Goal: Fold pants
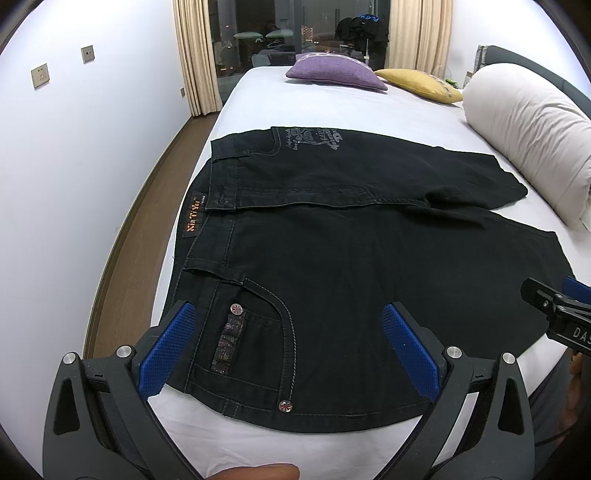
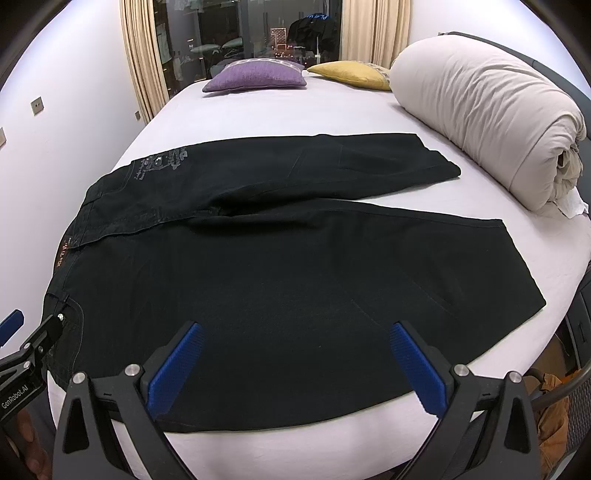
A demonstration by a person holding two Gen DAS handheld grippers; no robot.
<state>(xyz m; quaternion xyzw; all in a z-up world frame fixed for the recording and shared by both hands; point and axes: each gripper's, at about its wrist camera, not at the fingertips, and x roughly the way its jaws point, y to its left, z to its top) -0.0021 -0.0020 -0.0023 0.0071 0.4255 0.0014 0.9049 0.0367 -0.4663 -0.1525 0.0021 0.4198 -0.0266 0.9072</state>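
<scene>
Bed point(image 1: 332, 107): white sheet, fills most of both views; its near edge is cut off behind the hand-held grippers.
Pants point(image 1: 332, 258): black denim, flat on the bed's near half, long axis across the bed, waistband at the left edge, leg hems to the right towards the rolled duvet.
Far leg: lies beyond the near one, with a pale printed design point(image 1: 314, 138) near the waist; its hem stops short of the duvet.
Near leg: wider in view, hem point(image 2: 524, 258) angled at the right; a front pocket point(image 1: 255, 332) with two rivets sits between the left hand-held gripper's fingers in its own view.
Rolled duvet point(image 2: 480, 122): cream, along the right side of the bed, well apart from the pants.
Cushions: purple cushion point(image 1: 336, 75) and yellow cushion point(image 1: 421, 85) at the far end, side by side.
Waist label point(image 1: 192, 218): orange-brown patch inside the waistband; lettering too small to read.
Left hand-held gripper point(image 1: 290, 354): blue pads spread wide, holding nothing, above the pocket area; whether it touches cloth is unclear.
Right hand-held gripper point(image 2: 295, 363): blue pads spread wide, empty, over the near leg's edge.
Window point(image 1: 295, 33): dark, reflections hard to make out, curtains either side.
</scene>
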